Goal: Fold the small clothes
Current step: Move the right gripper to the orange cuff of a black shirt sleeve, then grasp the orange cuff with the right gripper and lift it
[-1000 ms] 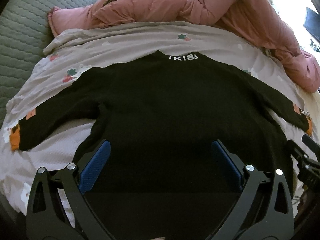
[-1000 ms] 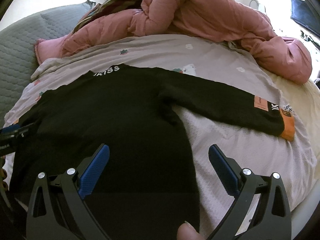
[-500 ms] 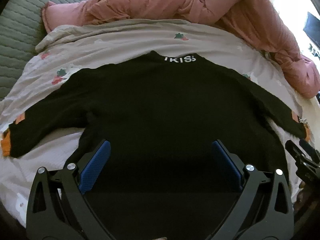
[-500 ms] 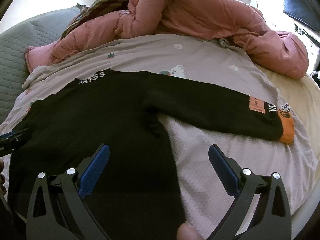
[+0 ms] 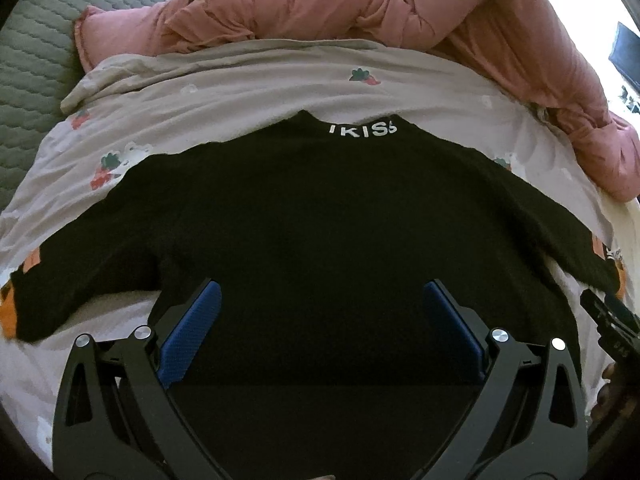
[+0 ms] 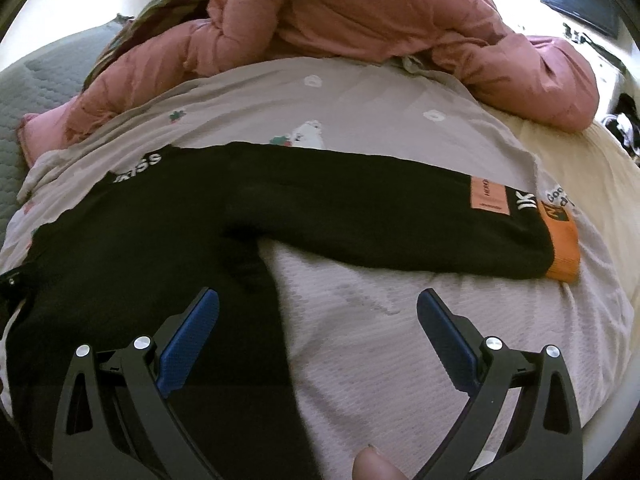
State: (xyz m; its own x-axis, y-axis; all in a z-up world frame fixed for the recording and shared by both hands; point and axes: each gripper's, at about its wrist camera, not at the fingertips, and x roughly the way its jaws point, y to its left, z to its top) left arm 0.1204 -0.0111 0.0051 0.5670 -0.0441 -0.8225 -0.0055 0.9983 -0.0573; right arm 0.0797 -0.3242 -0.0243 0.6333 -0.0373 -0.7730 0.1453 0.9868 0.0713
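Note:
A small black sweater (image 5: pixel 320 220) with white collar lettering lies flat on the bed, sleeves spread out to both sides. My left gripper (image 5: pixel 320 304) is open and empty, above the sweater's lower body. My right gripper (image 6: pixel 318 308) is open and empty, over the sweater's right side edge below the armpit. The right sleeve (image 6: pixel 400 216) with its orange cuff (image 6: pixel 564 256) stretches to the right. The sweater's body (image 6: pixel 140 260) fills the left of the right wrist view. The left sleeve (image 5: pixel 80 280) ends in an orange cuff at the left edge.
The sweater rests on a pale printed sheet (image 5: pixel 240 92) that also shows in the right wrist view (image 6: pixel 400 340). A bunched pink duvet (image 5: pixel 380 4) lies behind. A grey quilted headboard (image 5: pixel 32 40) stands at the left. The right gripper's tip (image 5: pixel 612 320) shows at the right edge.
Both grippers have shifted a little: the left view now sits closer over the sweater body, and the right gripper has moved right toward the sleeve side. Both stay open.

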